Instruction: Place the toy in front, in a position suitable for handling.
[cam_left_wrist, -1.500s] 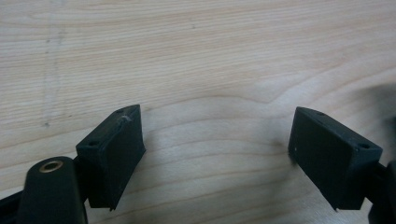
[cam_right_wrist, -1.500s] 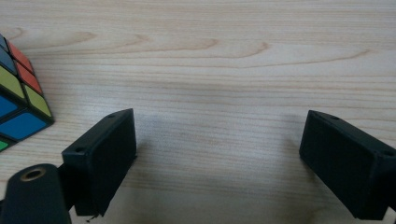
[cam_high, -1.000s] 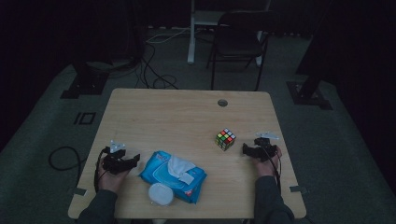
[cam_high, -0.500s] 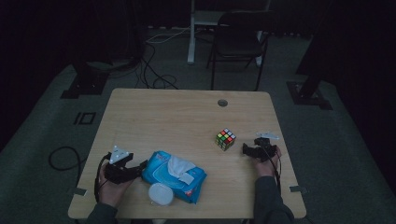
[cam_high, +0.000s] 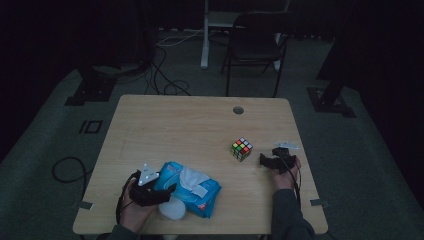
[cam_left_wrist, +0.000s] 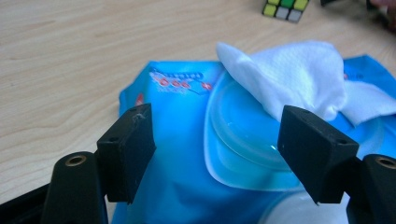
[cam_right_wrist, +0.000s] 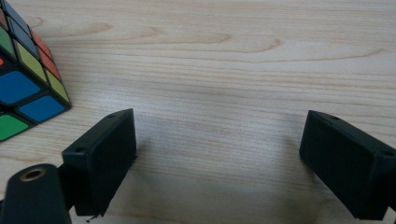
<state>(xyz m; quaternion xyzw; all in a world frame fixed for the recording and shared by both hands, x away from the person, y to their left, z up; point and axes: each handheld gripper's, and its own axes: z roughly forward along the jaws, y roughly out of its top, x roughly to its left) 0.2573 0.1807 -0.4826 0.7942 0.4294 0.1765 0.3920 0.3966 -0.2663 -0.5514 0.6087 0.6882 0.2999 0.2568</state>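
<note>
Down at the lower left of the high view, the left gripper (cam_high: 167, 190) sits over the near-left end of a blue wet-wipe pack (cam_high: 188, 188), which lies flat on the wooden table (cam_high: 190, 125) near its front edge. Seen from the left gripper view, the left gripper (cam_left_wrist: 215, 149) has its two black jaws spread wide, one on each side of the wet-wipe pack (cam_left_wrist: 177, 163), with the pack's clear plastic lid (cam_left_wrist: 243, 140) showing in the gap between them; whether the jaws touch the pack cannot be told. A white wipe (cam_left_wrist: 289, 79) sticks up out of the opening toward the upper right of that view, crumpled and folded over. A white round object (cam_high: 171, 209) lies just beside the pack at the bottom of the high view. Over at the right of the high view, the right gripper (cam_high: 264, 161) rests near a Rubik's cube (cam_high: 241, 149), close but apart from it. From the right gripper view, the right gripper (cam_right_wrist: 217, 154) stands wide open with bare wood between its jaws, and the Rubik's cube (cam_right_wrist: 23, 79) sits at the upper left of the frame.
</note>
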